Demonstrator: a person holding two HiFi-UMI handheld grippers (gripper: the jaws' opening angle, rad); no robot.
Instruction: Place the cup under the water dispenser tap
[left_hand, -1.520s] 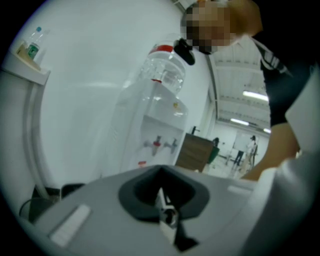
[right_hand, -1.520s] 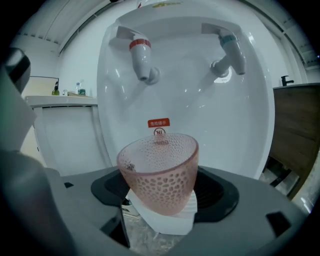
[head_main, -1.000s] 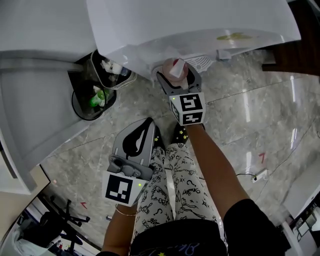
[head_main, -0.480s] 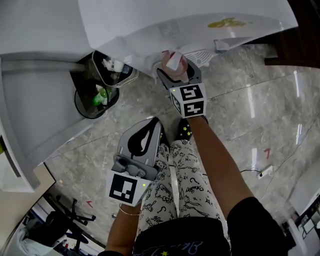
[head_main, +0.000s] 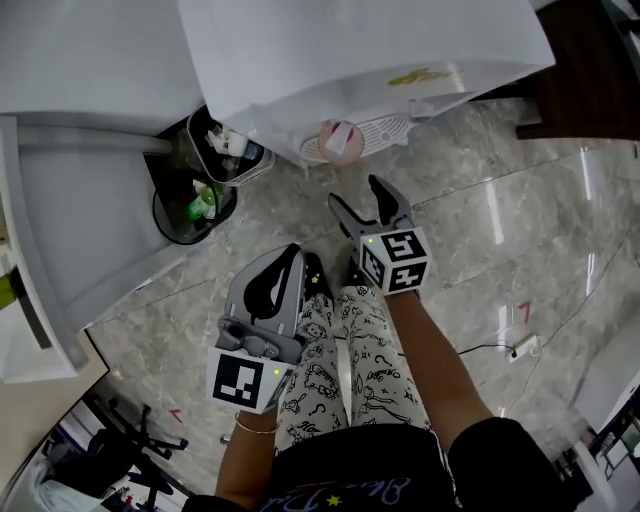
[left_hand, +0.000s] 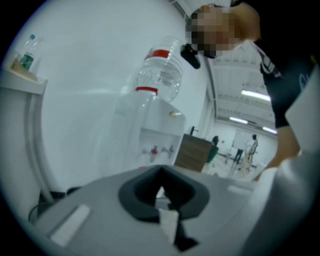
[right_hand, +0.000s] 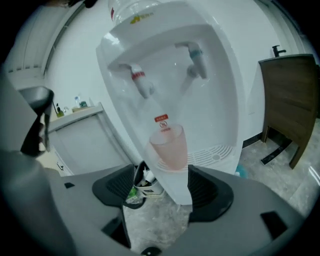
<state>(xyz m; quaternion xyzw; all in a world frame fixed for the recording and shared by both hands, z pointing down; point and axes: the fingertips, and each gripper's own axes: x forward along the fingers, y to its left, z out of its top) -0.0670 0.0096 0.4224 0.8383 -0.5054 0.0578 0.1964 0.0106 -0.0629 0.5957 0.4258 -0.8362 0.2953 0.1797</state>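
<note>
A pale pink translucent cup (head_main: 338, 140) stands upright on the white drip tray (head_main: 385, 130) of the water dispenser (head_main: 330, 50). In the right gripper view the cup (right_hand: 169, 146) sits below the red tap (right_hand: 140, 81), with the blue tap (right_hand: 196, 56) to its right. My right gripper (head_main: 354, 195) is open and holds nothing, a short way back from the cup over the floor. Its jaws (right_hand: 162, 187) frame the cup from a distance. My left gripper (head_main: 285, 262) is shut and empty, low beside the person's legs. It points up at the dispenser's bottle (left_hand: 159, 75).
A black bin (head_main: 192, 195) with rubbish stands left of the dispenser, against a white cabinet (head_main: 80, 210). A brown wooden cabinet (right_hand: 287, 97) stands to the right. The person's patterned trousers (head_main: 345, 360) fill the lower middle. A cable and plug (head_main: 520, 348) lie on the marble floor.
My right gripper has let go of the cup, opened, and drawn back from the dispenser. The cup stays on the drip tray. The left gripper has hardly moved.
</note>
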